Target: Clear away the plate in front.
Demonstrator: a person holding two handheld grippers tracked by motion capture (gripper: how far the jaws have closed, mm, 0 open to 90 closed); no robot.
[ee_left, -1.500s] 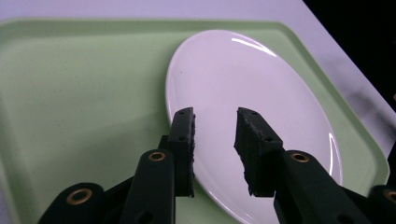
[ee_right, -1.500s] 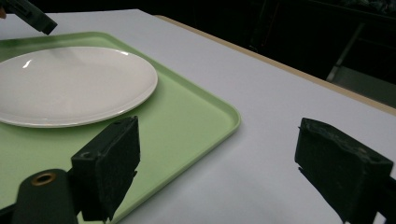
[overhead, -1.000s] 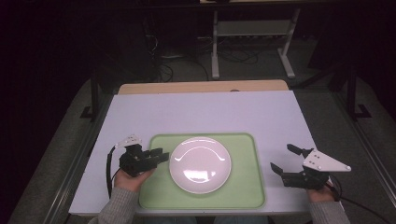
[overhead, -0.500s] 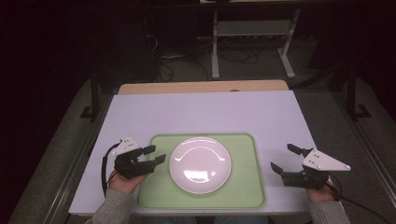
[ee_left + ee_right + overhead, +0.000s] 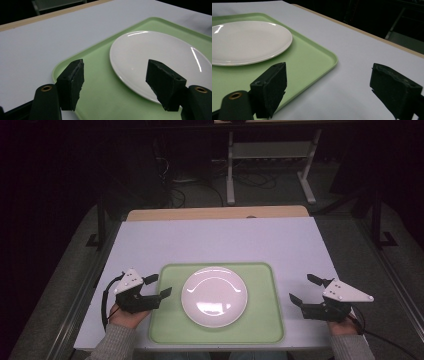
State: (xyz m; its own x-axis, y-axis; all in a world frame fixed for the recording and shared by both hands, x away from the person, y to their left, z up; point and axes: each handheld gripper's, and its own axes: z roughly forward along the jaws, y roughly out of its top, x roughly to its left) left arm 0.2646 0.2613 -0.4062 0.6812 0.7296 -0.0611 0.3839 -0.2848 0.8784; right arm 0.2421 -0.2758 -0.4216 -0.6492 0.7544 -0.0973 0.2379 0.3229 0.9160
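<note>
Jaws of both the left gripper (image 5: 160,286) and right gripper (image 5: 303,290) are held wide apart, empty. The plate (image 5: 214,296) is centred on the tray (image 5: 262,330); its glazed rim could be chipped or slipped if pinched shallowly.

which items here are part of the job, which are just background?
In play:
- plate, white, on the tray
- tray, green, on the table
- left gripper, open, at the tray's left edge
- right gripper, open, off the tray's right edge

Background:
- table
- metal stand on the floor behind
</note>
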